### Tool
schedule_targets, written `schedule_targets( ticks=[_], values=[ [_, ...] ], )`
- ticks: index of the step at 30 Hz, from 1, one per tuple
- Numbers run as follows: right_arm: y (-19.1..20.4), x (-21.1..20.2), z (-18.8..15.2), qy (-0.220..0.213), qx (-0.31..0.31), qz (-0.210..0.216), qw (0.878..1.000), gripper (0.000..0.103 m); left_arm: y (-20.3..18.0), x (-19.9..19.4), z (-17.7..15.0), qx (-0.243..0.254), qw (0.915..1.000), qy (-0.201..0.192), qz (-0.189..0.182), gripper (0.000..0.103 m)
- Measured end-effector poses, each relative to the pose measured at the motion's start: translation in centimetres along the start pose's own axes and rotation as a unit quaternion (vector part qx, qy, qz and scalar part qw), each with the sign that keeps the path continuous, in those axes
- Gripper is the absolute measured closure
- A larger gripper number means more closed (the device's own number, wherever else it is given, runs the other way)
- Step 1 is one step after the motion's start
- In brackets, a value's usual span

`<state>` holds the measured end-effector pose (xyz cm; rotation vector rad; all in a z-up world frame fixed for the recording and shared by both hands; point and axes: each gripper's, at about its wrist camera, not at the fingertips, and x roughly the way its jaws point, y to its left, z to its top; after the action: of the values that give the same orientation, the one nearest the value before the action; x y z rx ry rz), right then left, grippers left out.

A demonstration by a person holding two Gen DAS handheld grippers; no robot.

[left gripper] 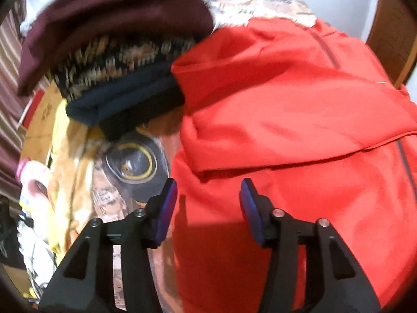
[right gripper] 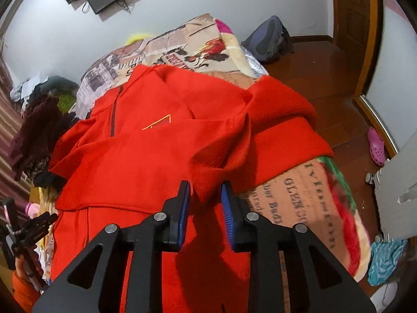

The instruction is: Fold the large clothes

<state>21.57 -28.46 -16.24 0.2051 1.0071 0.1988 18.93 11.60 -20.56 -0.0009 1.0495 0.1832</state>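
A large red fleece jacket (right gripper: 146, 154) with a dark zip lies spread on the patterned bed cover (right gripper: 182, 49). Its left sleeve is folded in over the chest (left gripper: 273, 120). My right gripper (right gripper: 206, 190) has its jaws part open, and a fold of the right sleeve (right gripper: 221, 156) hangs between the blue pads; whether they pinch it I cannot tell. My left gripper (left gripper: 208, 190) is open and empty, hovering over the jacket's left edge. It also shows at the lower left of the right wrist view (right gripper: 28, 232).
A pile of folded dark clothes (left gripper: 117, 60), maroon on top, lies left of the jacket. A striped wall hanging (left gripper: 10, 83) runs along the left. A wooden floor (right gripper: 325, 78) with a backpack (right gripper: 268, 39), a pink clog (right gripper: 376, 146) and a white cabinet (right gripper: 398, 182) lies right of the bed.
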Motion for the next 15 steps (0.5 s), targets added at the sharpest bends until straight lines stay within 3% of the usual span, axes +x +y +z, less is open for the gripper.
schedule_targets(
  ticks=[5,8,10,13,15],
  values=[
    [-1.7,-2.2,1.1,-0.027,0.021,-0.001,0.999,0.080,-1.3,-3.2,2.6,0.011,0.9986,-0.052,-0.008,0.035],
    [-3.1,-3.7,1.9,-0.052,0.041,-0.006,0.998,0.065,-2.4,-4.3,4.6,0.013,0.9966,-0.080,-0.017,0.030],
    [-4.2,-4.5,2.3,-0.074,0.061,-0.007,0.995,0.048,-3.0,-4.6,5.7,0.014,0.9955,-0.090,-0.025,0.027],
    [-5.9,-4.7,2.6,-0.085,0.092,-0.009,0.992,0.042,-4.3,-4.4,7.4,0.012,0.9945,-0.094,-0.044,0.026],
    [-7.2,-4.0,2.7,-0.070,0.116,-0.005,0.991,0.042,-4.8,-3.7,8.2,0.008,0.9941,-0.087,-0.064,0.026]
  ],
)
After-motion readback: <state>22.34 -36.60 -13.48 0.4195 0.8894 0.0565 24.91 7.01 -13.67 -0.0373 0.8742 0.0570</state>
